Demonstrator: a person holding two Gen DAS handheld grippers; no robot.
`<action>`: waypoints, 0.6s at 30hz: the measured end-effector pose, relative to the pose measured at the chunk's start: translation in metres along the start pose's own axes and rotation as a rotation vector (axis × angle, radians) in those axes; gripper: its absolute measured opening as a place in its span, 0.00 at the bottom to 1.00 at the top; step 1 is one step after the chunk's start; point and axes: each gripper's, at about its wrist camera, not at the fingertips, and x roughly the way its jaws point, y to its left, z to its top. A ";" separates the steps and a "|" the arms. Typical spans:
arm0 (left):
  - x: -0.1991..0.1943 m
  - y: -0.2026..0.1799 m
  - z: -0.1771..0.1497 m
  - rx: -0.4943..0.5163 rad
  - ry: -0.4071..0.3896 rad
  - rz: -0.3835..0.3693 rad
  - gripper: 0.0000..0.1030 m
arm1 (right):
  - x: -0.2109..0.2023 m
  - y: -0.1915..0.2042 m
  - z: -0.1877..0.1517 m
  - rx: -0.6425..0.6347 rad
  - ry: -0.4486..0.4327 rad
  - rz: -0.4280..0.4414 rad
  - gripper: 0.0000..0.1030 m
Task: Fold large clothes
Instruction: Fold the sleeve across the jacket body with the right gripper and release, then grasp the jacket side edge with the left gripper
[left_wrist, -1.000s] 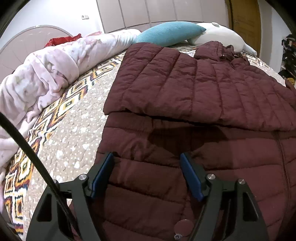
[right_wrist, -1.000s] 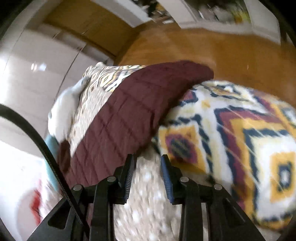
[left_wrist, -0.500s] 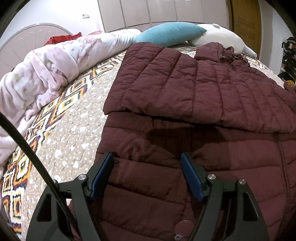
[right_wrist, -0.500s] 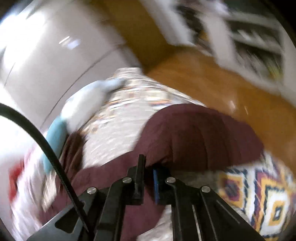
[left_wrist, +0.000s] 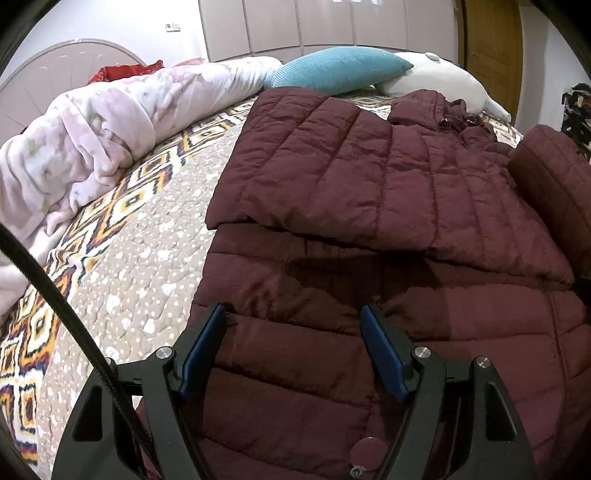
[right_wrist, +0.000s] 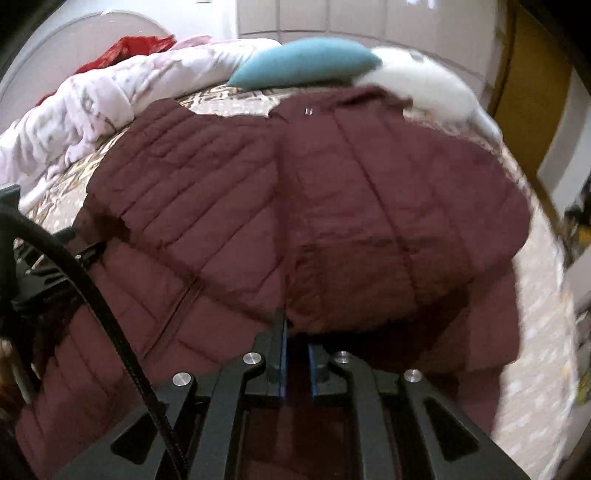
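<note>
A maroon quilted puffer jacket (left_wrist: 369, 192) lies spread on the bed, its left sleeve folded across the chest. My left gripper (left_wrist: 295, 325) is open, its blue-padded fingers (left_wrist: 201, 347) hovering just over the jacket's lower body. My right gripper (right_wrist: 295, 332) is shut on the jacket's right sleeve (right_wrist: 388, 229) and holds it over the jacket's body (right_wrist: 184, 206). That lifted sleeve shows at the right edge of the left wrist view (left_wrist: 554, 184).
A patterned quilt (left_wrist: 122, 258) covers the bed. A rolled pink blanket (left_wrist: 92, 140) lies along the left side. A teal pillow (left_wrist: 340, 70) and a white plush toy (left_wrist: 436, 77) sit at the head. A wooden door (left_wrist: 491, 44) stands behind.
My right gripper shut on the right sleeve at the bed's edge and swung it over the jacket body. My left gripper stayed open and nearly still.
</note>
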 end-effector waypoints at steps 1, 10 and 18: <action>0.000 0.000 0.000 0.000 0.000 0.001 0.72 | -0.001 0.003 -0.005 0.020 -0.017 -0.004 0.18; -0.023 -0.002 0.001 0.042 0.010 -0.005 0.72 | -0.060 0.006 -0.045 0.107 -0.053 0.138 0.49; -0.066 0.000 0.015 0.032 -0.030 -0.082 0.72 | -0.109 -0.082 -0.021 0.463 -0.245 0.084 0.67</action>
